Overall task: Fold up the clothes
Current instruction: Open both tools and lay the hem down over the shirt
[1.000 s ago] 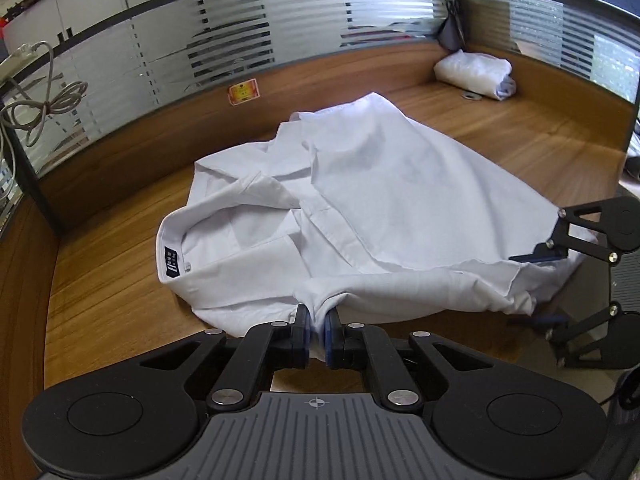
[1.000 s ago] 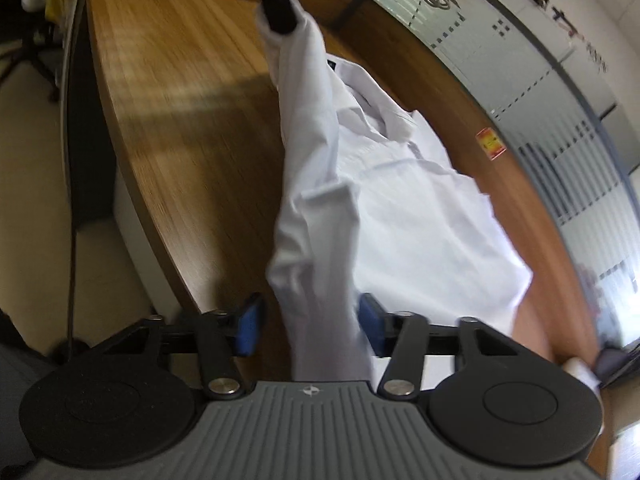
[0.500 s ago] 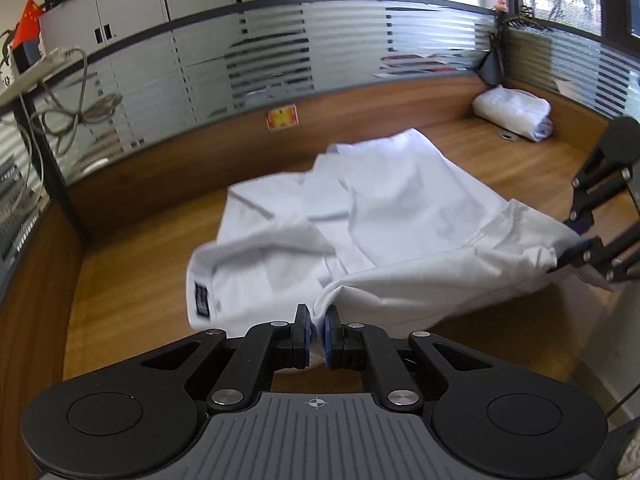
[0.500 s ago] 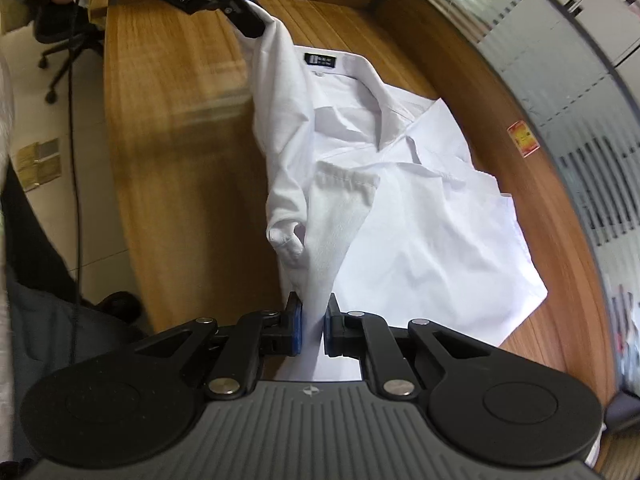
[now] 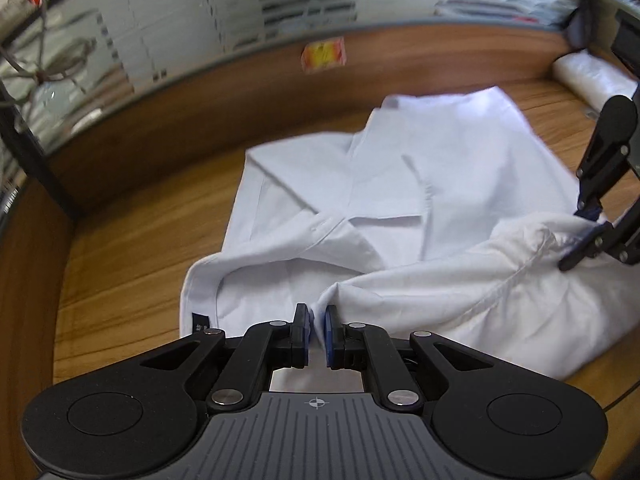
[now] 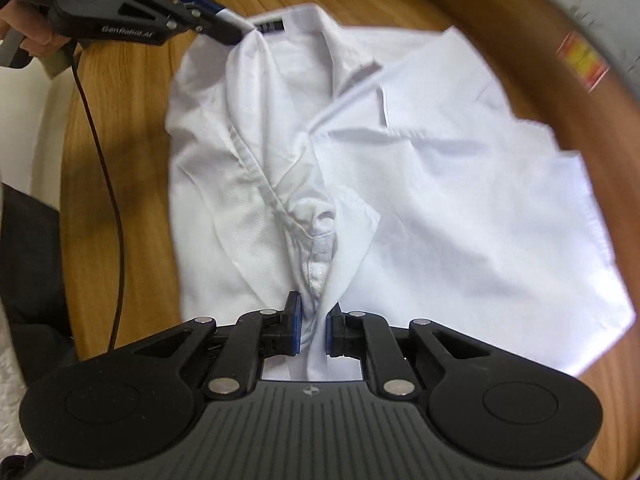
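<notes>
The left hand-held gripper [image 5: 317, 330], black with blue pads, has its jaws nearly together and pinches a thin fold of the white cotton collared shirt [image 5: 404, 200] between its pads. From this pinch the cloth runs in a raised, creased ridge to the right hand-held gripper [image 5: 586, 226], which shows at the right edge of the left wrist view with bunched cloth at its tips.

In the right wrist view, the right hand-held gripper [image 6: 312, 330] stands at a narrow gap with its jaws opening slightly; a gathered hem or cuff of the shirt [image 6: 420, 184] fills the space between the blue pads, which press on it. The left hand-held gripper [image 6: 230, 32] appears at the upper left of that view, gripping the cloth just beside the dark neck label [image 6: 270, 26], and a person's hand [image 6: 28, 34] holds its handle. A black cable [image 6: 100, 152] hangs from it across the tabletop edge.

The shirt lies spread on the curved wooden tabletop [image 5: 132, 248], collar toward the left hand-held gripper, its near side lifted between the two grippers and the remainder flat. A wooden back panel with frosted striped glass [image 5: 192, 28] borders the tabletop, bearing a red and yellow sticker [image 5: 323, 53]. A folded white bundle [image 5: 590, 78] rests on the far right of the tabletop, well apart from the shirt.
</notes>
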Available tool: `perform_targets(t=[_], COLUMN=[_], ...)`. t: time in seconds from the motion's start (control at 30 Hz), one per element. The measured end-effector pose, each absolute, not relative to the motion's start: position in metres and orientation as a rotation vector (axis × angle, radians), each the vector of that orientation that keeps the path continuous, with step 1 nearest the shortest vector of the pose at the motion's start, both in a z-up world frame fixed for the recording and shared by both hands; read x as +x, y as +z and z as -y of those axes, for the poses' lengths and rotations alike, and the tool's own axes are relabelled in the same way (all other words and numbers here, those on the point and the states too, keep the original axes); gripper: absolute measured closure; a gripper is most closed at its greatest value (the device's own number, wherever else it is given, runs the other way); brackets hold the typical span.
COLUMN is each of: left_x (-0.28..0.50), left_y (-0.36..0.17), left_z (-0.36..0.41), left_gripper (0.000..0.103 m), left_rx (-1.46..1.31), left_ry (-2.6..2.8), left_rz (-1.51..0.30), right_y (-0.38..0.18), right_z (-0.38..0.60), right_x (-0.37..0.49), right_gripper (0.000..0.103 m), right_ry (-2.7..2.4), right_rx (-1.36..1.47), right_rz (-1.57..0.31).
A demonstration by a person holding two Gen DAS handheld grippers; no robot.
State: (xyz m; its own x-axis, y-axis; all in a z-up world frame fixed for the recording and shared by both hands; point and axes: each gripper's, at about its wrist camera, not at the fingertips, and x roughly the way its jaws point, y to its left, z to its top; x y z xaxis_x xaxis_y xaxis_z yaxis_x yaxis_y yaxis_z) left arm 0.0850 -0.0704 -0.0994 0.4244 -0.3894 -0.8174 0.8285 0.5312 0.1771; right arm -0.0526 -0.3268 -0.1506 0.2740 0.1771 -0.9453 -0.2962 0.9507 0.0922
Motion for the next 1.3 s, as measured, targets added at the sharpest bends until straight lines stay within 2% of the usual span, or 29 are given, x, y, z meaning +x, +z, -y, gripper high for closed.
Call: perform_targets(t=[0.1, 0.23, 0.27, 0.3, 0.43, 0.47, 0.53, 0.63, 0.67, 0.87, 1.07, 1.3], left_x=[0.099, 0.109, 0.109, 0.108, 0.110, 0.112, 0.117, 0.123, 0.122, 0.096, 0.079, 0.088], left_y=[-0.121, -0.152, -0.157, -0.160, -0.161, -0.156, -0.145, -0.117, -0.108, -0.084, -0.123, -0.154], left_z=[0.087, 0.101, 0.102, 0.103, 0.100, 0.096, 0.088, 0.076, 0.072, 0.054, 0.052, 0.058], left_gripper=[0.090, 0.086, 0.085, 0.085, 0.083, 0.078, 0.072, 0.070, 0.065, 0.055, 0.055, 0.055], left_rx=[0.656, 0.704, 0.714, 0.724, 0.717, 0.692, 0.630, 0.530, 0.509, 0.452, 0.489, 0.491], left_ry=[-0.793, -0.774, -0.778, -0.782, -0.800, -0.800, -0.799, -0.833, -0.848, -0.975, -0.959, -0.885], left_rz=[-0.859, -0.926, -0.922, -0.912, -0.871, -0.860, -0.837, -0.809, -0.798, -0.801, -0.932, -0.993], right_y=[-0.169, -0.176, -0.172, -0.168, -0.140, -0.131, -0.115, -0.095, -0.092, -0.105, -0.153, -0.198], right_z=[0.336, 0.345, 0.346, 0.347, 0.352, 0.351, 0.345, 0.332, 0.334, 0.333, 0.351, 0.361], right_x=[-0.042, -0.044, -0.049, -0.054, -0.085, -0.095, -0.116, -0.149, -0.157, -0.194, -0.196, -0.178], right_gripper=[0.077, 0.070, 0.061, 0.057, 0.050, 0.048, 0.047, 0.047, 0.047, 0.047, 0.047, 0.046], right_ry=[0.337, 0.345, 0.320, 0.292, 0.149, 0.107, 0.043, -0.037, -0.053, -0.097, -0.188, -0.228], right_rx=[-0.125, -0.108, -0.109, -0.111, -0.093, -0.095, -0.109, -0.148, -0.147, 0.005, 0.154, 0.237], right_rz=[-1.259, -1.218, -1.195, -1.170, -1.036, -0.998, -0.942, -0.876, -0.860, -0.853, -0.930, -1.016])
